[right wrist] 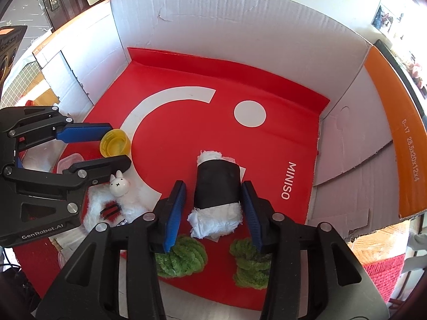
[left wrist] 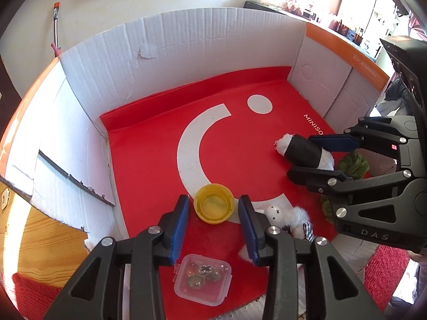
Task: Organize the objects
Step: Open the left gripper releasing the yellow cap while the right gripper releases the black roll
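A yellow cap (left wrist: 214,207) lies open side up on the red liner (left wrist: 149,160) of a cardboard box. My left gripper (left wrist: 213,208) straddles it, open, with a thin gap at each blue pad. A black roll stuffed with white tissue (right wrist: 216,186) lies on the liner further right. My right gripper (right wrist: 213,189) stands around it, open, its pads just clear of the roll's sides. In the left wrist view the right gripper (left wrist: 300,156) reaches in from the right over the roll (left wrist: 301,152). In the right wrist view the left gripper (right wrist: 120,145) brackets the cap (right wrist: 115,142).
A small white rabbit figure (right wrist: 119,185) on white fluff lies between the two grippers. A clear lidded container (left wrist: 202,278) with small metal bits sits near the front edge. Two green fuzzy bundles (right wrist: 181,258) lie under the right gripper. White cardboard walls (left wrist: 160,53) enclose the liner.
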The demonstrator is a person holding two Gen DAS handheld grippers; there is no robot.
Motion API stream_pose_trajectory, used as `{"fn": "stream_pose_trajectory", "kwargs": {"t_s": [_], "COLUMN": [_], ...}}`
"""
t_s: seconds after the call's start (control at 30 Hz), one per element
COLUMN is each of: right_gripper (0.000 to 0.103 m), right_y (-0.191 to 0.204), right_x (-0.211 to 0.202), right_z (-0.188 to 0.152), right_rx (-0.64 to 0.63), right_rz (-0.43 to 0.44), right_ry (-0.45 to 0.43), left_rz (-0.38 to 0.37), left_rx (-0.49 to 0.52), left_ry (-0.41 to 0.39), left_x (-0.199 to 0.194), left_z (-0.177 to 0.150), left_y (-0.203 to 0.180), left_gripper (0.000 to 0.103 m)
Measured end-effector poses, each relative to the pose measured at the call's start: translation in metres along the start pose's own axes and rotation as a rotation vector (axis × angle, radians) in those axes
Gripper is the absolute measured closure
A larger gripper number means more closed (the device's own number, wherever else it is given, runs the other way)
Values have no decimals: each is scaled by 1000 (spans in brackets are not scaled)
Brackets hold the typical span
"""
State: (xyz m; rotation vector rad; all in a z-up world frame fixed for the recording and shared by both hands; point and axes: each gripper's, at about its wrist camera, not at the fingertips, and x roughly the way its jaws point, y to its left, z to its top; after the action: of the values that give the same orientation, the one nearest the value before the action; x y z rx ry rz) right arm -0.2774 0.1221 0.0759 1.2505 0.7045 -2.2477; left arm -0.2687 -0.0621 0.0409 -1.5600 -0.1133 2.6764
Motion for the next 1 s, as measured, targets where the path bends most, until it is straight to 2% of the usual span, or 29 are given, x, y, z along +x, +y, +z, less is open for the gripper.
{"fn": "stream_pose_trajectory", "kwargs": {"t_s": [0.43,0.63,0.7,0.87,1.0], "right_gripper": [61,57,57,57,50], "right_y": [4,9,10,8,0], "right_x": [-16,-29,-34,-48,-60], "right_z": [-2,-6,-8,-9,-9], "right_rx": [4,-5,-1,7,18], "right_rz": [-4,-23,-27,-36,-32], "right_ry": [-26,-50,-60,-94,-132], "left_rz": [-16,-2,14,36,65], "left_rx": [-27,-37,-32,-35,-36], "left_ry": [-14,-39,-55,-93,-142], "left_x": [-5,-16,-21,-36,-51], "left_z": [-1,-2,-3,-6,-10], "left_y": [1,-2,-3,-6,-9], "left_gripper": [63,63,57,57,48]}}
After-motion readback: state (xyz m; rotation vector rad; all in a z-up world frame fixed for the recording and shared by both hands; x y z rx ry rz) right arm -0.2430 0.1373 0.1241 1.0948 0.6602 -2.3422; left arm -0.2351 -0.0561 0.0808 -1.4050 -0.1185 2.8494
